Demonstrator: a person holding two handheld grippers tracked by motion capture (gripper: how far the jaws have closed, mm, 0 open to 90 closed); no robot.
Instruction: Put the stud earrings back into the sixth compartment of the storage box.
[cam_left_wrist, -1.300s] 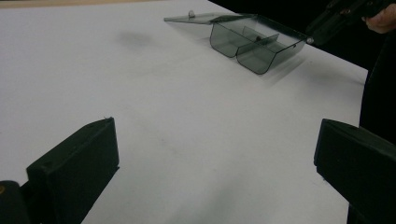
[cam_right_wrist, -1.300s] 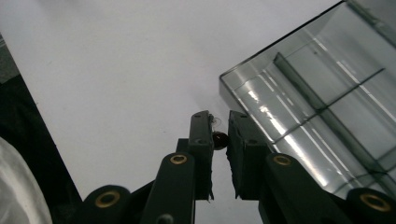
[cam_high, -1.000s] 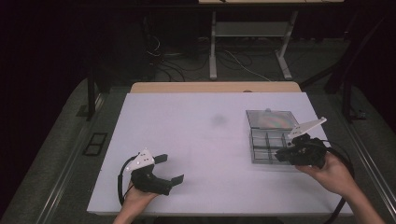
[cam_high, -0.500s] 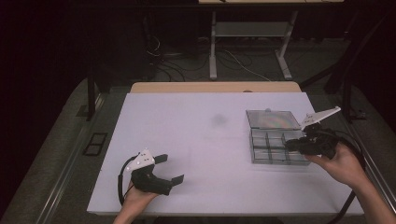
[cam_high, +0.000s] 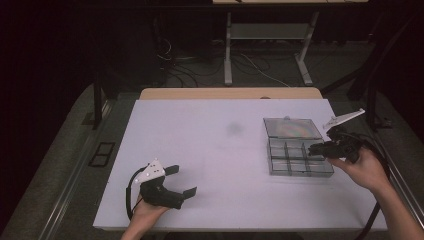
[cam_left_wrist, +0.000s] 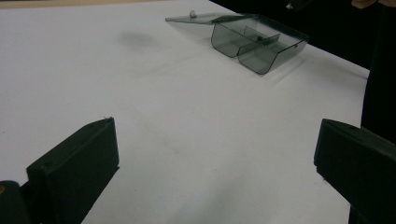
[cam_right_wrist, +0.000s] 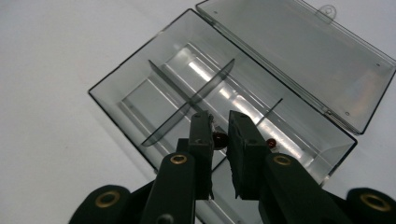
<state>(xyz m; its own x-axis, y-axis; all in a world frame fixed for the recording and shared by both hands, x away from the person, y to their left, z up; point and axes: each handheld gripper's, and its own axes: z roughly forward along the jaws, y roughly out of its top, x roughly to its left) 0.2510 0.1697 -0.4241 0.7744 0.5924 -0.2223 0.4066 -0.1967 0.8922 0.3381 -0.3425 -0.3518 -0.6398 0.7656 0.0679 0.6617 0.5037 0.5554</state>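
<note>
A clear grey compartment box (cam_high: 272, 160) lies on the right of the white table (cam_high: 210, 150), its lid (cam_high: 292, 127) folded open toward the far side. My right gripper (cam_high: 314, 148) hovers over the box's right edge. In the right gripper view its jaws (cam_right_wrist: 219, 122) stand nearly closed with a small red piece (cam_right_wrist: 219, 138) pinched between them, above a compartment (cam_right_wrist: 140, 98). A second red piece (cam_right_wrist: 271, 142) lies in the box just right of the jaws. My left gripper (cam_high: 184, 180) rests near the front left, open and holding nothing, and its view faces the box (cam_left_wrist: 254, 44).
The table's right edge runs close beside the box, with dark floor beyond it. A faint grey smudge (cam_high: 234, 129) marks the table's middle. A metal stand (cam_high: 267, 45) and cables sit on the floor behind the table.
My right gripper has shifted from over the box's near right compartments toward its right edge and a little farther back. The left gripper has stayed put.
</note>
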